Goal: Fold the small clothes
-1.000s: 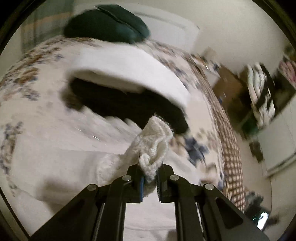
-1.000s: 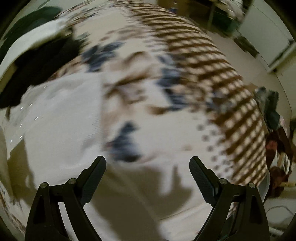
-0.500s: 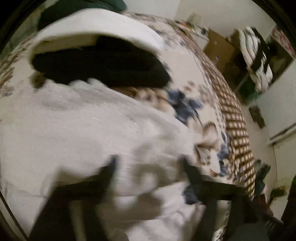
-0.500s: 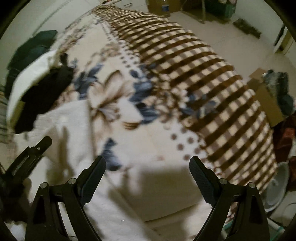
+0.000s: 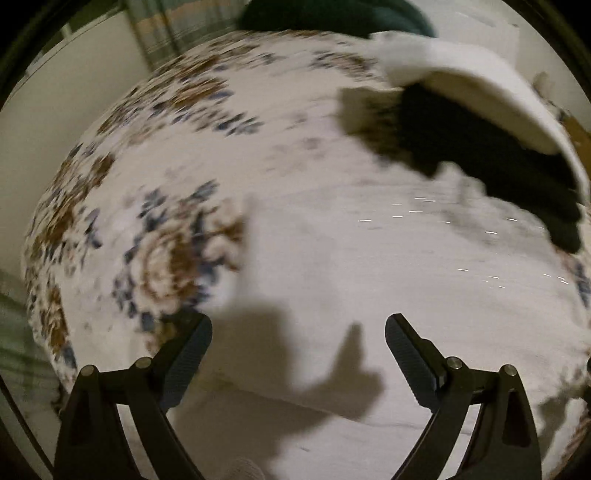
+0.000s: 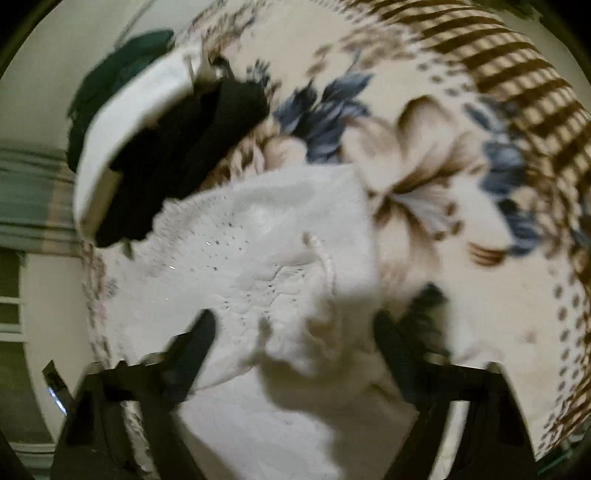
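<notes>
A white knitted garment [image 5: 369, 280] lies spread on the flowered bed cover; in the right wrist view it [image 6: 266, 251] shows a crumpled fold and a thin cord near its right edge. My left gripper [image 5: 298, 354] is open and empty just above the garment's near part. My right gripper [image 6: 295, 343] is open and empty over the garment's near crumpled edge. Both views are motion-blurred.
A pile of folded clothes, black [image 5: 480, 155] under white [image 5: 476, 92] with dark green [image 5: 332, 14] behind, lies at the far side; the black one also shows in the right wrist view [image 6: 184, 147]. The flowered bed cover [image 5: 166, 240] lies left and its checked edge [image 6: 524, 74] right.
My left gripper let go of the white knitted garment, opened and swung left over it. My right gripper moved left from the bare cover to over the garment's edge.
</notes>
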The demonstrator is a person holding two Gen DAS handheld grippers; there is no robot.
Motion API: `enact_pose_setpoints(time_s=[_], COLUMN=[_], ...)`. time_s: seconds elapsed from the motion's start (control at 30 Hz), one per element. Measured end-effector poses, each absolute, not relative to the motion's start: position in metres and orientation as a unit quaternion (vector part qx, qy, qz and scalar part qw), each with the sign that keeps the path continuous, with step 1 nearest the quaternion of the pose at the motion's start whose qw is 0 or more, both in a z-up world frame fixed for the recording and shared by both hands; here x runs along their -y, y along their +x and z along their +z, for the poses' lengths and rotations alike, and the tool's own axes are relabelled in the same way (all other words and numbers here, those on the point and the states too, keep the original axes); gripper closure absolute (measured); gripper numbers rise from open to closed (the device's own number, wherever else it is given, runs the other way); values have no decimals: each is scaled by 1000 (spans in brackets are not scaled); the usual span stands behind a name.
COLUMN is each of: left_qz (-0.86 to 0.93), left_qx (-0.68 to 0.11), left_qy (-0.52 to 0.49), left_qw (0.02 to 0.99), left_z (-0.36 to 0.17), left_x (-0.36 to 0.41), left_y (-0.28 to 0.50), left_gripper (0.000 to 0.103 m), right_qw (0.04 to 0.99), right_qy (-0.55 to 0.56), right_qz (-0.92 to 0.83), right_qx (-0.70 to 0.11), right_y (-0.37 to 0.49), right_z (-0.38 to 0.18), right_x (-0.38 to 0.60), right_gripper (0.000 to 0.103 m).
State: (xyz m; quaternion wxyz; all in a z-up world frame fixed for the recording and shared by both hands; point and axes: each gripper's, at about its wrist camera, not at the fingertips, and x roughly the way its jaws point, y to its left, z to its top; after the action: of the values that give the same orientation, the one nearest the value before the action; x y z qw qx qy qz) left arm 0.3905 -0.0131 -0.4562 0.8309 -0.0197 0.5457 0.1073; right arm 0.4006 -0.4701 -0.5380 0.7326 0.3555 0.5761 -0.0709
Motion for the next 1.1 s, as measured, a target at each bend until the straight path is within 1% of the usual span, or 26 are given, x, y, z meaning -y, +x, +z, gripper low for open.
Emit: enact_pose_setpoints(time_s=[0.03, 0.07, 0.13, 0.23, 0.3, 0.4, 0.57, 0.7, 0.77, 0.8, 0.83, 0.9, 0.97, 1.0, 1.1], left_qz=[111, 115, 122, 126, 130, 136, 142, 132, 129, 125, 122, 121, 123, 122, 112], left_qx=[-547, -551, -553, -548, -545, -544, -547, -575, -592, -600, -603, -597, -576, -567, -556], left_qy=[-26, -33, -50, -73, -78, -88, -78, -62, -51, -49, -52, -62, -80, -94, -117], left_qw=[829, 826, 823, 824, 825, 823, 821, 805, 794, 789, 786, 791, 804, 809, 815], left_z=[-460, -462, -463, -458, -457, -459, -470, -497, -513, -521, -523, -517, -499, -490, -481], left_x=[8, 1, -12, -24, -33, -47, -57, -57, -58, -59, -61, -66, -74, -79, -85], left_y=[391, 393, 392, 390, 390, 393, 406, 420, 424, 424, 424, 420, 411, 406, 398], left_gripper=[7, 7, 7, 7, 7, 7, 7, 7, 7, 7, 7, 7, 7, 7, 7], right_qw=[729, 730, 745, 766, 768, 755, 730, 716, 706, 707, 707, 716, 738, 748, 772], right_qy=[339, 323, 302, 280, 274, 282, 276, 281, 281, 281, 279, 276, 264, 257, 228], right_qz=[-76, -85, -103, -113, -119, -124, -138, -146, -140, -140, -143, -148, -153, -149, -130], right_qx=[-590, -596, -587, -567, -566, -580, -609, -622, -634, -634, -634, -624, -602, -593, -579], right_y=[408, 411, 410, 401, 392, 376, 363, 361, 361, 361, 360, 357, 355, 357, 364], right_z=[-545, -546, -539, -514, -503, -505, -535, -555, -560, -558, -554, -541, -521, -513, -507], right_x=[462, 458, 453, 446, 447, 451, 458, 463, 465, 466, 467, 470, 468, 465, 449], right_gripper=[80, 91, 94, 95, 95, 95, 95, 94, 92, 82, 70, 58, 55, 52, 51])
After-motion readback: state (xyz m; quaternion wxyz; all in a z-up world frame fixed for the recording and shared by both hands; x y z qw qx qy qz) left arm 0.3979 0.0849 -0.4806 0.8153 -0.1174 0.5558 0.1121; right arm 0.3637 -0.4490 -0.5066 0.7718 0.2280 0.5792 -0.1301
